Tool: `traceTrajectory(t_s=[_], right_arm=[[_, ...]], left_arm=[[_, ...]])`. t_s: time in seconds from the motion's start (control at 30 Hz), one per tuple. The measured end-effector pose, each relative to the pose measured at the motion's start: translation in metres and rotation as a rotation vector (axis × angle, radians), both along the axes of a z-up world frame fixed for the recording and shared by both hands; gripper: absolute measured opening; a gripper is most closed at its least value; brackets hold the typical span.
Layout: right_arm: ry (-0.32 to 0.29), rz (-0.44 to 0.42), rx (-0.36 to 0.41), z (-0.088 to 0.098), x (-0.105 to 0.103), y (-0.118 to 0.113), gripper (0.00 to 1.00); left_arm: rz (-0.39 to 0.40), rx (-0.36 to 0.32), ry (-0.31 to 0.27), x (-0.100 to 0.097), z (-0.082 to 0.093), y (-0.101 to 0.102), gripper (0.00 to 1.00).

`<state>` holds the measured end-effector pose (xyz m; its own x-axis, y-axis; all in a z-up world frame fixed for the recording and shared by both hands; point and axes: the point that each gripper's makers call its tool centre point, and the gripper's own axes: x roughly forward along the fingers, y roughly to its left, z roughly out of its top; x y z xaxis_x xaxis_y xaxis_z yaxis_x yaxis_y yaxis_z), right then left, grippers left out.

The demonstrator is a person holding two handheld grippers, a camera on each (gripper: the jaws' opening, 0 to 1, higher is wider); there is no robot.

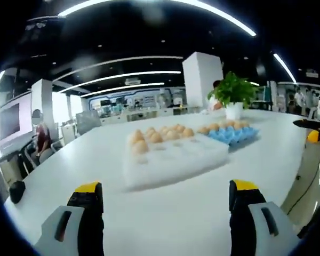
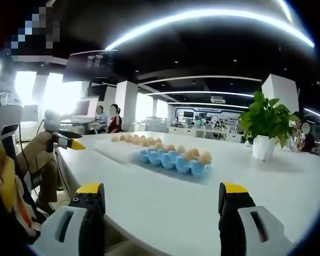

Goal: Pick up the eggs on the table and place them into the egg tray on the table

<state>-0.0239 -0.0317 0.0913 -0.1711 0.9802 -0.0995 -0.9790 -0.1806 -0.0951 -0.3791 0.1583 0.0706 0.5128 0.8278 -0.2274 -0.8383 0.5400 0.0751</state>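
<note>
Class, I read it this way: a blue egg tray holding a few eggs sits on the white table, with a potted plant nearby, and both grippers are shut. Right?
Not quite. Both grippers are open: in the left gripper view the left gripper has its jaws wide apart, and likewise the right gripper in its view. The rest holds.

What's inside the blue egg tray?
The blue moulded egg tray holds brown eggs in the cups at its end nearest the potted green plant; the cups toward the other end look empty. Cup bottoms under the eggs are covered.
</note>
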Motion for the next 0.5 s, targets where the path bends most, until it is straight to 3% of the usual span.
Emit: traceTrajectory(t_s=[0.13, 0.37, 0.5], right_arm=[[0.0, 0.0, 0.001, 0.001, 0.001, 0.0, 0.93], [0.002, -0.021, 0.017, 0.004, 0.008, 0.001, 0.93], [0.001, -0.031, 0.016, 0.003, 0.011, 0.002, 0.93]], left_arm=[[-0.013, -0.009, -0.032, 0.002, 0.0, 0.002, 1.0], [-0.013, -0.04, 0.023, 0.0, -0.008, 0.021, 1.0], [-0.025, -0.041, -0.016, 0.003, -0.003, 0.027, 1.0]])
